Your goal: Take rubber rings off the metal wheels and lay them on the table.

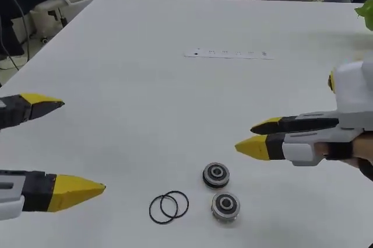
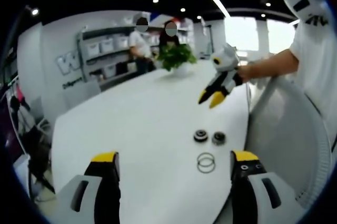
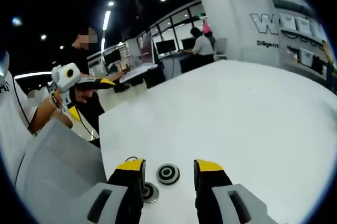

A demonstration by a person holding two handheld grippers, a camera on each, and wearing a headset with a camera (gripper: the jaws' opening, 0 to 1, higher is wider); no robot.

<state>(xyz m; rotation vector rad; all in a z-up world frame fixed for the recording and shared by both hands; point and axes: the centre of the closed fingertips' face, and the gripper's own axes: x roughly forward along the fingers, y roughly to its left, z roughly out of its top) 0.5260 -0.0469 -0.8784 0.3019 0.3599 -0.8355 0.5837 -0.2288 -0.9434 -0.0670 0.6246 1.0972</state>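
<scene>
**Both grippers empty, two rings lying on the table**

The white table (image 1: pixel 175 84) ran wide in front of me. A flat white strip (image 1: pixel 228 53) lay far out on it. I held my left gripper (image 1: pixel 84 146) over the near left part, its yellow-tipped jaws spread wide with nothing between them. My right gripper (image 1: pixel 245 138) hung at the right, jaws only a little apart and also empty, pointing in above the wheels. The two metal wheels (image 1: pixel 216 175) sat just beside each other near my edge, each with a dark band round its hub. Left of them two thin black rubber rings (image 1: pixel 169 206) lay flat, overlapping one another.
</scene>
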